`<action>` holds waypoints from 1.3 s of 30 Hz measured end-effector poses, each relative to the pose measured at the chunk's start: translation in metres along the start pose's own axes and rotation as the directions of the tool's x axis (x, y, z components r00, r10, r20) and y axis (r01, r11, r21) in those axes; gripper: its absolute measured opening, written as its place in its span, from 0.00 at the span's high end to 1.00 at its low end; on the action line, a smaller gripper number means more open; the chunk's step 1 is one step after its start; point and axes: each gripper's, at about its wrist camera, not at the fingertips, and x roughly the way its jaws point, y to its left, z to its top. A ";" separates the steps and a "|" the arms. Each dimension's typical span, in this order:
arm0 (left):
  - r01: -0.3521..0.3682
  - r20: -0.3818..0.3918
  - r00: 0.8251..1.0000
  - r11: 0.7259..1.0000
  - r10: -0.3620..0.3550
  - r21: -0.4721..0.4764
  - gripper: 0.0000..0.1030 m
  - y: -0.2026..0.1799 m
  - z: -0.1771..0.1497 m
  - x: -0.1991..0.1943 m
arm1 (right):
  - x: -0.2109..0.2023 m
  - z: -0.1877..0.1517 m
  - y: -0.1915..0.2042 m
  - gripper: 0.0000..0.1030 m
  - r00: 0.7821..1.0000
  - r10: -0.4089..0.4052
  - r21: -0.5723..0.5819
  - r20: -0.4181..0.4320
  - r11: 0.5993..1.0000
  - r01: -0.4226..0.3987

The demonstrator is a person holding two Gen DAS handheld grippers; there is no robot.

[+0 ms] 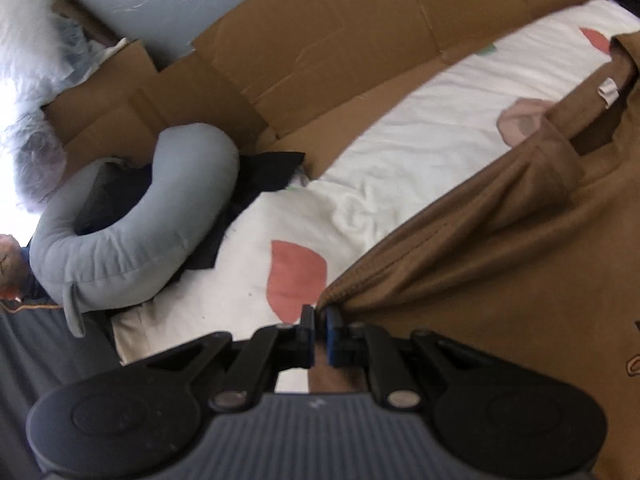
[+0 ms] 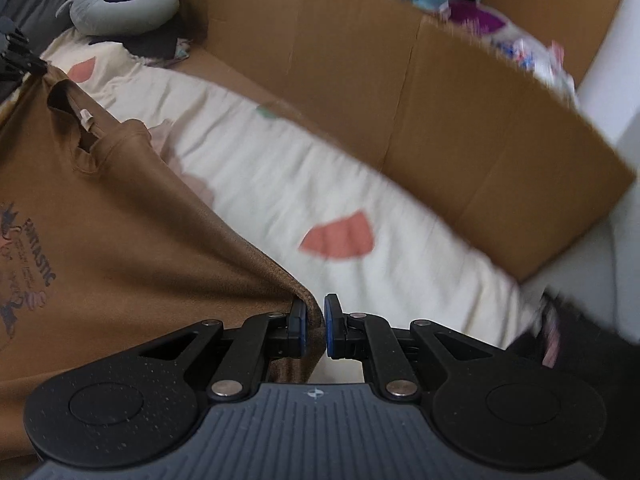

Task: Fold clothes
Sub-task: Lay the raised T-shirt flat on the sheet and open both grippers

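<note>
A brown T-shirt (image 1: 500,248) with a dark chest print (image 2: 28,256) hangs stretched between both grippers above a white sheet with pink patches (image 1: 360,152). My left gripper (image 1: 319,316) is shut on one shoulder corner of the shirt. In the right wrist view my right gripper (image 2: 315,322) is shut on the other shoulder corner, the cloth bunched between its pads. The neck opening with its white label (image 1: 606,94) faces up between the two grips. At the far left edge of the right wrist view the left gripper (image 2: 38,65) shows, pinching its corner.
A grey curved pillow (image 1: 132,232) lies on dark clothes (image 1: 264,176) at the sheet's far end. Cardboard walls (image 2: 460,128) border the sheet. Colourful items (image 2: 516,40) sit behind the cardboard. A dark object (image 2: 568,328) is at the right.
</note>
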 end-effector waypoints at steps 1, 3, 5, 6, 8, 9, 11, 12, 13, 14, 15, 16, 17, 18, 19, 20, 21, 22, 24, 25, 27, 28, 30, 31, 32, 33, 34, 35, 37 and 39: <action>-0.002 0.001 1.000 1.000 0.002 -0.006 0.95 0.001 0.002 0.001 | 0.003 0.006 -0.003 0.93 1.000 -0.012 -0.010 0.003 1.000 0.012; -0.006 0.004 1.000 1.000 0.006 -0.023 0.95 0.003 0.004 0.003 | 0.012 0.017 -0.009 0.93 0.999 -0.036 -0.027 0.007 0.999 0.036; -0.012 0.004 1.000 0.999 0.012 -0.043 0.95 0.006 0.006 0.005 | 0.021 0.029 -0.014 0.93 0.998 -0.054 -0.039 0.009 0.998 0.054; -0.018 0.000 1.000 0.999 0.018 -0.048 0.95 0.008 0.007 0.006 | 0.027 0.035 -0.016 0.93 0.998 -0.063 -0.049 0.008 0.997 0.063; -0.031 -0.008 0.999 0.998 0.031 -0.047 0.95 0.009 0.008 0.010 | 0.038 0.044 -0.019 0.93 0.997 -0.078 -0.068 0.009 0.995 0.079; -0.038 -0.011 0.999 0.998 0.037 -0.050 0.95 0.010 0.009 0.011 | 0.044 0.048 -0.020 0.93 0.996 -0.086 -0.076 0.008 0.993 0.086; -0.051 -0.011 0.999 0.997 0.050 -0.064 0.95 0.012 0.011 0.012 | 0.055 0.056 -0.023 0.93 0.995 -0.100 -0.087 0.006 0.991 0.100; -0.058 -0.010 0.998 0.996 0.057 -0.071 0.95 0.013 0.012 0.013 | 0.059 0.060 -0.024 0.93 0.994 -0.107 -0.089 0.007 0.990 0.107; -0.064 -0.012 0.998 0.994 0.063 -0.083 0.95 0.015 0.013 0.013 | 0.063 0.065 -0.025 0.93 0.994 -0.112 -0.091 0.007 0.990 0.112; -0.070 -0.015 0.997 0.993 0.069 -0.094 0.95 0.018 0.014 0.014 | 0.067 0.070 -0.025 0.93 0.993 -0.116 -0.094 0.007 0.989 0.117; -0.078 -0.021 0.997 0.992 0.076 -0.097 0.95 0.020 0.014 0.015 | 0.070 0.076 -0.025 0.93 0.993 -0.118 -0.098 0.007 0.988 0.118; -0.085 -0.027 0.996 0.991 0.083 -0.100 0.95 0.023 0.014 0.015 | 0.073 0.081 -0.024 0.93 0.993 -0.120 -0.106 0.009 0.987 0.121; -0.091 -0.032 0.996 0.990 0.088 -0.109 0.95 0.027 0.014 0.016 | 0.076 0.086 -0.023 0.93 0.992 -0.124 -0.118 0.013 0.985 0.125; -0.097 -0.038 0.995 0.988 0.093 -0.118 0.95 0.031 0.013 0.017 | 0.078 0.092 -0.021 0.93 0.992 -0.128 -0.130 0.017 0.983 0.129; -0.103 -0.043 0.994 0.987 0.098 -0.127 0.95 0.034 0.013 0.017 | 0.081 0.097 -0.019 0.93 0.991 -0.132 -0.138 0.021 0.981 0.133; -0.106 -0.048 0.994 0.985 0.100 -0.135 0.95 0.038 0.012 0.018 | 0.084 0.103 -0.018 0.93 0.991 -0.135 -0.144 0.023 0.980 0.137; -0.108 -0.055 0.993 0.984 0.102 -0.140 0.95 0.040 0.011 0.018 | 0.088 0.109 -0.016 0.93 0.990 -0.137 -0.150 0.024 0.979 0.139; -0.112 -0.064 0.993 0.984 0.104 -0.140 0.95 0.042 0.011 0.019 | 0.092 0.114 -0.015 0.93 0.990 -0.138 -0.156 0.024 0.978 0.140; -0.121 -0.078 0.991 0.982 0.111 -0.147 0.95 0.047 0.010 0.021 | 0.100 0.123 -0.011 0.93 0.990 -0.140 -0.170 0.020 0.975 0.142; -0.127 -0.085 0.990 0.980 0.115 -0.153 0.95 0.049 0.010 0.022 | 0.105 0.127 -0.010 0.93 0.990 -0.142 -0.177 0.018 0.974 0.143; -0.143 -0.094 0.987 0.976 0.128 -0.167 0.95 0.054 0.009 0.023 | 0.112 0.135 -0.007 0.93 0.989 -0.147 -0.188 0.013 0.971 0.146; -0.153 -0.096 0.986 0.974 0.138 -0.169 0.95 0.056 0.010 0.023 | 0.114 0.139 -0.005 0.93 0.988 -0.151 -0.194 0.011 0.969 0.150; -0.165 -0.091 0.984 0.973 0.152 -0.164 0.95 0.058 0.013 0.023 | 0.119 0.148 -0.001 0.93 0.986 -0.166 -0.198 0.011 0.966 0.165; -0.169 -0.088 0.984 0.972 0.157 -0.162 0.95 0.060 0.015 0.023 | 0.122 0.154 0.002 0.93 0.985 -0.173 -0.197 0.012 0.965 0.172; -0.171 -0.089 0.983 0.971 0.158 -0.169 0.95 0.062 0.015 0.024 | 0.125 0.158 0.004 0.93 0.984 -0.177 -0.200 0.011 0.964 0.176; -0.176 -0.092 0.983 0.969 0.162 -0.176 0.95 0.065 0.016 0.026 | 0.127 0.160 0.005 0.93 0.984 -0.180 -0.203 0.009 0.963 0.178; -0.180 -0.095 0.982 0.967 0.165 -0.182 0.95 0.066 0.017 0.028 | 0.132 0.161 0.006 0.93 0.983 -0.182 -0.209 0.005 0.961 0.179; -0.183 -0.103 0.981 0.966 0.166 -0.184 0.95 0.066 0.017 0.032 | 0.137 0.162 0.007 0.93 0.983 -0.184 -0.216 0.000 0.960 0.180; -0.186 -0.125 0.978 0.965 0.165 -0.186 0.95 0.063 0.018 0.043 | 0.151 0.161 0.010 0.93 0.982 -0.188 -0.225 -0.020 0.958 0.179; -0.191 -0.147 0.975 0.964 0.165 -0.183 0.94 0.059 0.019 0.055 | 0.166 0.160 0.013 0.93 0.981 -0.190 -0.220 -0.040 0.959 0.177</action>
